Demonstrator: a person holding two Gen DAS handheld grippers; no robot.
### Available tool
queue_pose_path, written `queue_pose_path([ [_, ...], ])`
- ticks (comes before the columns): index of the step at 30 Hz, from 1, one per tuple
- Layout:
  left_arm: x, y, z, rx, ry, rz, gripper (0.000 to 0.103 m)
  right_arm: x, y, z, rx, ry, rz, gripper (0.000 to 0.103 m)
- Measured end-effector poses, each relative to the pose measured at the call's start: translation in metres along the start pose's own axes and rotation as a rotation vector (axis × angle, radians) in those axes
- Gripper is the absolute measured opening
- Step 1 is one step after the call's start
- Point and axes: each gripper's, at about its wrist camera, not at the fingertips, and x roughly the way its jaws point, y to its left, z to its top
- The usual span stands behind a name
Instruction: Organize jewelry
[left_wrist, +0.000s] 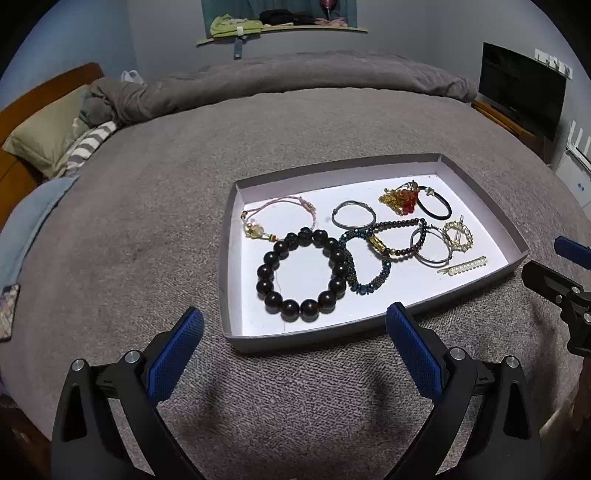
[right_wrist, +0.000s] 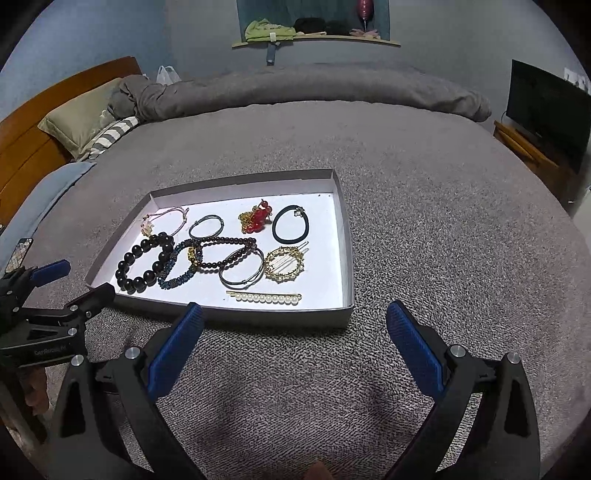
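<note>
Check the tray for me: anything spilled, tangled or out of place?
Nothing spilled; everything sits inside the shallow white cardboard tray. The blue faceted-bead bracelet overlaps the large dark wooden-bead bracelet and the dark purple bead bracelet, so lifting one may drag its neighbours.

The shallow grey cardboard tray (right_wrist: 334, 316) rests on the grey textured bedspread (right_wrist: 443, 258). Inside, the large dark wooden bead bracelet (right_wrist: 144, 264) lies at 9 o'clock. The pearl hair clip (right_wrist: 264, 296) lies at 6 o'clock.

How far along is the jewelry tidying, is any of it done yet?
Every piece visible already lies in the shallow box, but not neatly: the big dark bead bracelet, blue bead bracelet and purple bead bracelet overlap. Nothing is in hand; the left gripper and right gripper hover open before the box. Separating the pieces seems to remain.
</note>
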Motion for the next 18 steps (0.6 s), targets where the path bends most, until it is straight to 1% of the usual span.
queue_pose_path([
  [18,0.0011,0.0009,0.0006,-0.001,0.005,-0.001,0.1,0.0014,0.002,-0.0003,-0.004,0.01,0.015,0.098],
])
